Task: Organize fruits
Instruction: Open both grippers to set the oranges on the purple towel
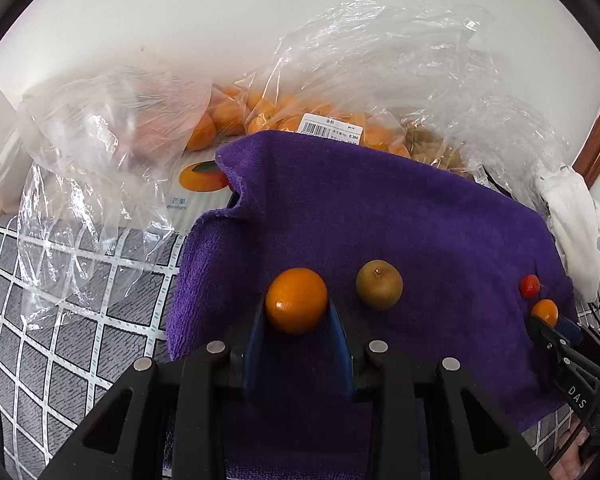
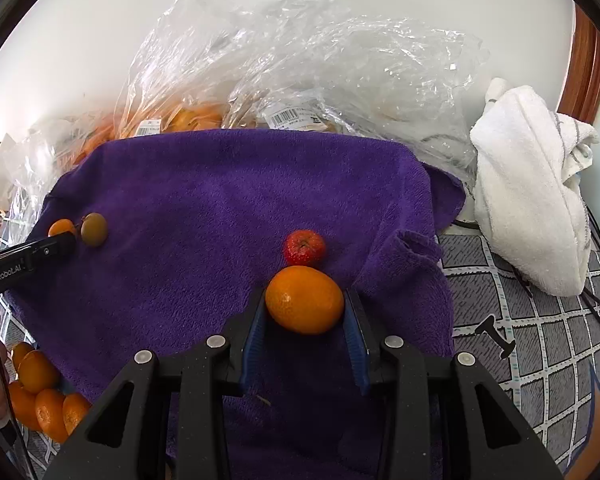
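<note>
Both placements in hand: left gripper point(image 1: 296, 312) clamps an orange point(image 1: 296, 300) beside the brown fruit point(image 1: 379, 284), right gripper point(image 2: 305, 312) clamps another point(image 2: 304, 299) touching the red fruit point(image 2: 304, 247), on the towel point(image 1: 380, 208); next, release.

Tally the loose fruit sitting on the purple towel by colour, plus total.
Orange: 2, one between the left gripper fingers, one between the right gripper fingers
Brown-green: 1
Red: 1
Total: 4 on the purple towel
</note>
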Demonstrator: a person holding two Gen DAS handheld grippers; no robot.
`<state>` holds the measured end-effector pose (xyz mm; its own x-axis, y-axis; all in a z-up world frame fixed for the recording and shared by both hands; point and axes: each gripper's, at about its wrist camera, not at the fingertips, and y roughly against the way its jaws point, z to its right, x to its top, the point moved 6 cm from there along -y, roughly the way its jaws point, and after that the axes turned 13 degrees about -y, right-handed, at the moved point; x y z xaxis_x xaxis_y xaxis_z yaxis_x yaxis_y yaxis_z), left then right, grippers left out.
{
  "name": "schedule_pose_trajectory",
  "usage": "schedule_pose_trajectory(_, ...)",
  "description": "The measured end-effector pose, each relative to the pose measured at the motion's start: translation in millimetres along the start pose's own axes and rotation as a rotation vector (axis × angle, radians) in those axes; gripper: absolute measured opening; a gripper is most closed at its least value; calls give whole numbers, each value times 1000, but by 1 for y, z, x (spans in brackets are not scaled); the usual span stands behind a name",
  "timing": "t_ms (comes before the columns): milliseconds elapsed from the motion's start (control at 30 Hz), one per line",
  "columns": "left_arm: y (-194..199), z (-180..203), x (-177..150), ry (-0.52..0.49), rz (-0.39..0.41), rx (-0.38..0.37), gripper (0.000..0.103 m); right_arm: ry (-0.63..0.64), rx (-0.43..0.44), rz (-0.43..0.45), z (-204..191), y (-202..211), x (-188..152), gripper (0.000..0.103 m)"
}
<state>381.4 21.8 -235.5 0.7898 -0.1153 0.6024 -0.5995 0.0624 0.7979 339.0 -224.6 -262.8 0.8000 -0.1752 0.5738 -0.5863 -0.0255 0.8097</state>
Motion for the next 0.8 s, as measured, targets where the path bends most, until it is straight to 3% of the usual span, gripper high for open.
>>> schedule_pose_trajectory(133, 8, 3, -2, -22, -24, -21, 44, -25, 14, 1, 1, 12, -1, 51)
schedule_pose_trajectory(233, 30, 0, -4, -15, 21, -14, 54, -32, 16, 28, 0, 30, -2, 59)
schedule_pose_trajectory(333, 53, -9, -10, -4, 62, -8, 56, -23, 4, 54, -3, 49, -4, 62)
schedule_pose_trajectory(533, 92, -34, -34, 35, 117, 37, 56, -9, 3, 110, -12, 85, -23, 62)
schedule_pose_trajectory(667, 103, -48, -56, 64, 117, 41, 56, 2, 39, 87, -24, 96, -46, 47)
schedule_pose_trajectory(800, 109, -54, -84, 87, 99, 13, 56, 44, 92, 67, -40, 99, -72, 44)
